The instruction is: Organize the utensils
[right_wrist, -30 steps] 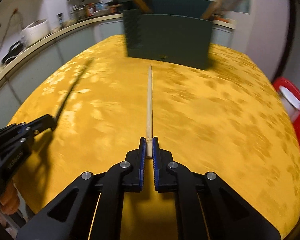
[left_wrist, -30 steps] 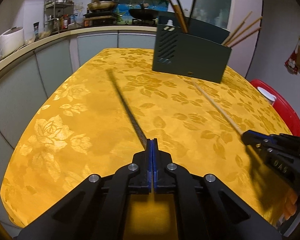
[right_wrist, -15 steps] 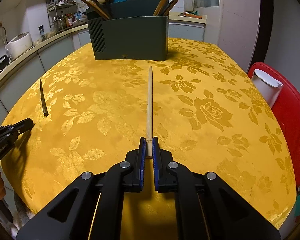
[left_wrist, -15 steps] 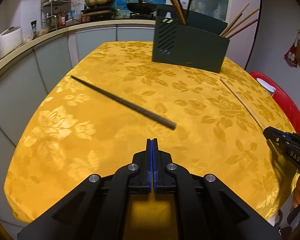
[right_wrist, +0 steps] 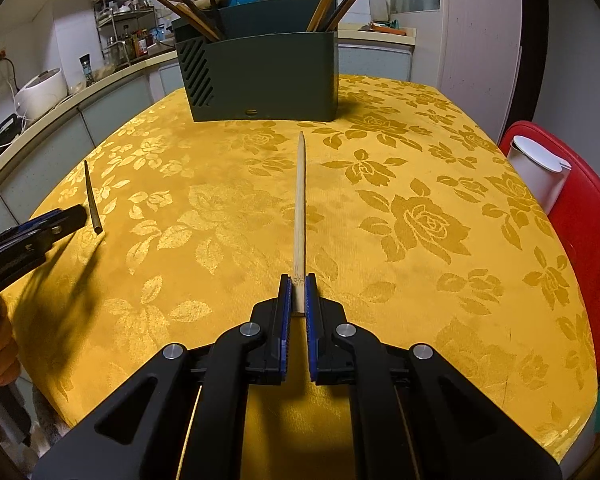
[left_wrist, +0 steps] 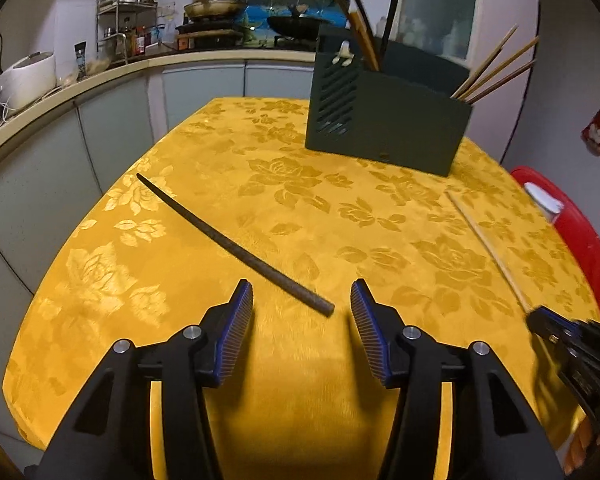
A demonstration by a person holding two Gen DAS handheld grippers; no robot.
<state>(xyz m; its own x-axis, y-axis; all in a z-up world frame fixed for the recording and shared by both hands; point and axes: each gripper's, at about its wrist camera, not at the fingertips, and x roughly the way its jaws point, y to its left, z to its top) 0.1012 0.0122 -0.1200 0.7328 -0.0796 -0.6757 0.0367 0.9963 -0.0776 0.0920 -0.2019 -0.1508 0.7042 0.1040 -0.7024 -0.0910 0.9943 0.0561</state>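
Your left gripper point(left_wrist: 302, 300) has just been spreading its fingers, and the dark chopstick point(left_wrist: 228, 240) lies loose on the yellow-clothed bench point(left_wrist: 380, 248), its near end between them untouched. Your right gripper point(right_wrist: 298, 296) pinches the pale wooden chopstick point(right_wrist: 300, 200), pointing toward the green utensil holder point(right_wrist: 260, 76).

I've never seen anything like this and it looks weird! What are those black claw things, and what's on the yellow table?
They are grabbers with two fingers, and a person holds one in each hand. A camera sits on each grabber, so each picture looks along its fingers. The left gripper has just been opening; the dark chopstick lies free on the yellow tablecloth. The right gripper is shut on a light wooden chopstick. Behind stands a dark green holder with more chopsticks in it.
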